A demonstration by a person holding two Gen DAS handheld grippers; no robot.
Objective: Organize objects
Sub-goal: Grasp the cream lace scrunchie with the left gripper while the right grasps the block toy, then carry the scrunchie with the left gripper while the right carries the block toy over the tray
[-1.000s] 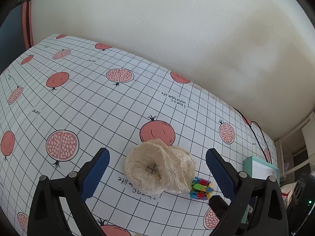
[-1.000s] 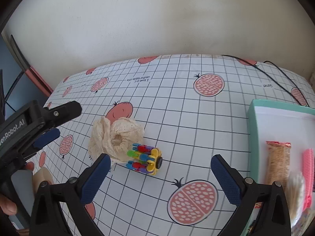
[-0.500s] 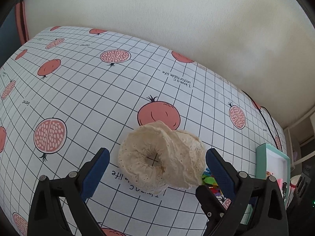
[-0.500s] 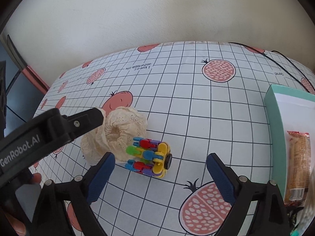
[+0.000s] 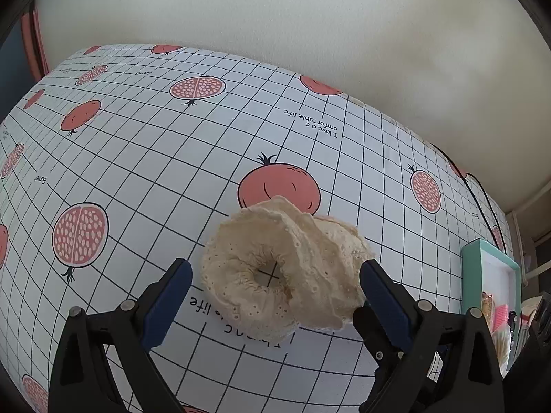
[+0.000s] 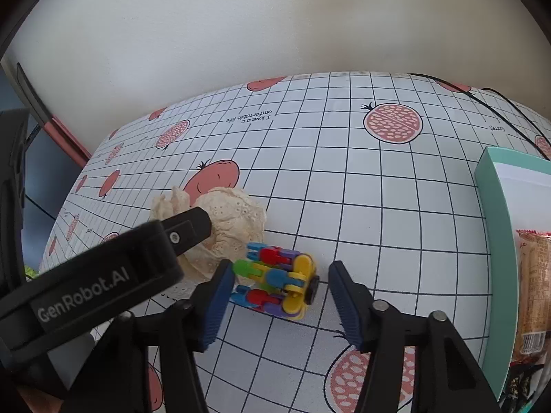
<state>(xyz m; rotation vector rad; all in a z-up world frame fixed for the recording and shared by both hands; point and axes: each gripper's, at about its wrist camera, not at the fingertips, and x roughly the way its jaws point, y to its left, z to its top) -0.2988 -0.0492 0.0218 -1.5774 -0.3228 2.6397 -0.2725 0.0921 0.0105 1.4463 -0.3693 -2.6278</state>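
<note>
A cream lace scrunchie [image 5: 241, 275] lies on the pomegranate-print tablecloth [image 5: 172, 158]. My left gripper [image 5: 275, 285] is open and straddles it: the right pad brushes the lace and the left pad stands apart. A colourful plastic block toy [image 6: 275, 282] sits just right of the scrunchie [image 6: 234, 220]. Around the toy is my right gripper [image 6: 280, 296], its jaws closing. The left pad is at the toy's green tip, while a small gap separates the right pad from its black wheel. One of my left gripper's fingers [image 6: 186, 230] crosses in front of the scrunchie.
A teal tray [image 6: 496, 241] at the right edge holds a snack packet [image 6: 533, 285] and other small items; the tray [image 5: 471, 275] also shows in the left wrist view. A black cable [image 6: 509, 110] runs along the back right. The wall is close behind the table.
Both grippers have come down closer to the table. The left now straddles the scrunchie. The right gripper's jaws have narrowed around the toy.
</note>
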